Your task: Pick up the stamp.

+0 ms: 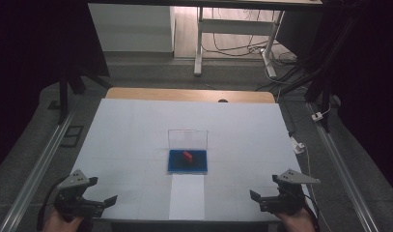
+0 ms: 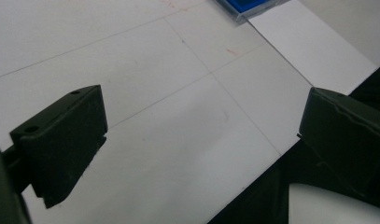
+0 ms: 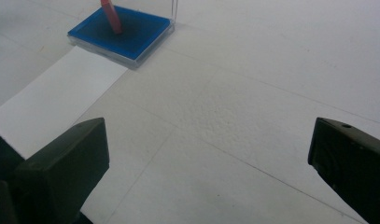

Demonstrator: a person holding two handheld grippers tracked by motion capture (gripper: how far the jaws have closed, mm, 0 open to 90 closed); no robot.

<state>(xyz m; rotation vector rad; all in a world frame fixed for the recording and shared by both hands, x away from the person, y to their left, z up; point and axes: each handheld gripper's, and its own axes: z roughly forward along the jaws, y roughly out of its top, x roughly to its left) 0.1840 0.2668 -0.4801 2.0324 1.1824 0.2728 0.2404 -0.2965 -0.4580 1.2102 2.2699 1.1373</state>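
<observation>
The left hand-held gripper point(image 1: 90, 200) sits low at the near left corner of the surface point(image 1: 136, 125), held in the person's left hand point(image 1: 59, 221), its jaws spread wide with nothing between them. The right hand-held gripper point(image 1: 266, 199) mirrors it at the near right corner, gripped by the right hand point(image 1: 295, 223), jaws likewise wide apart and empty. Both point inward toward the middle.

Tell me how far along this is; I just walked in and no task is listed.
Done: the clear lid stands open behind the blue box, a red piece inside. In hand: nothing; the left gripper and right gripper sit open at the table's near corners. What remains is unclear.
</observation>
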